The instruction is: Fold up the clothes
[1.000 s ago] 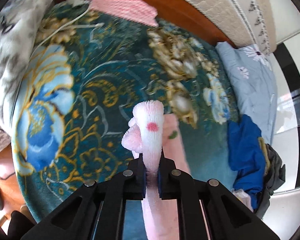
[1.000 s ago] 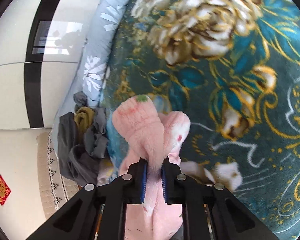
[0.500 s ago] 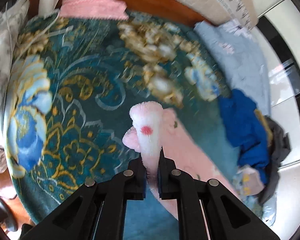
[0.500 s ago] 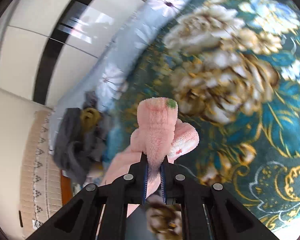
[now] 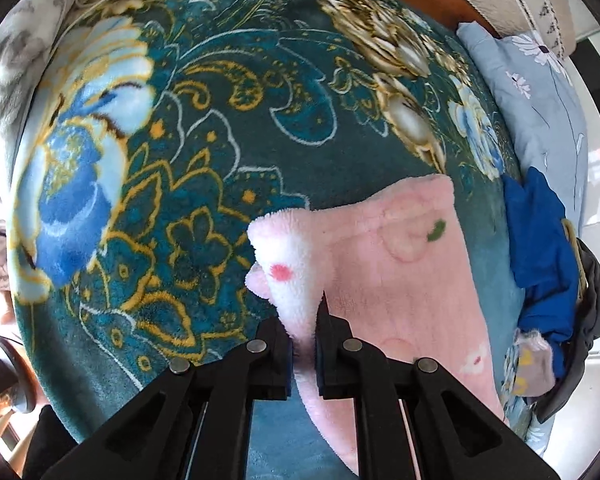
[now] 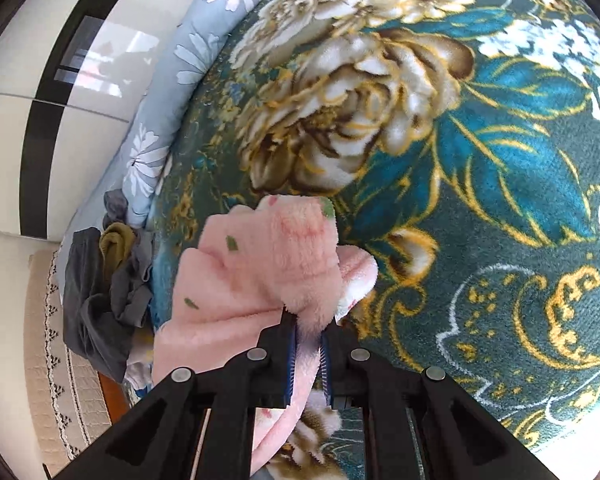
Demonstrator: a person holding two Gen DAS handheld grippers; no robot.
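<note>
Grip: left gripper (image 5: 303, 322) and right gripper (image 6: 309, 322) each pinch the pink fleece garment (image 5: 388, 276) tight.
Risk: fluffy pile may slip if you pull apart.
Snag: clothes heap (image 5: 548, 264) at 3 o'clock could catch the hem.

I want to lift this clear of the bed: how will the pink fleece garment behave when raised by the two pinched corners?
Probably floppy: the pink fleece garment bunches and droops around the left gripper and right gripper. It looks light, and its plush pile likely grips rather than slips. Expect the middle to sag onto the blanket.

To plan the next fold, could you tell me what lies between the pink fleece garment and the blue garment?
In the left wrist view, only a bare strip of the teal floral blanket separates the pink fleece garment from the blue garment.
</note>
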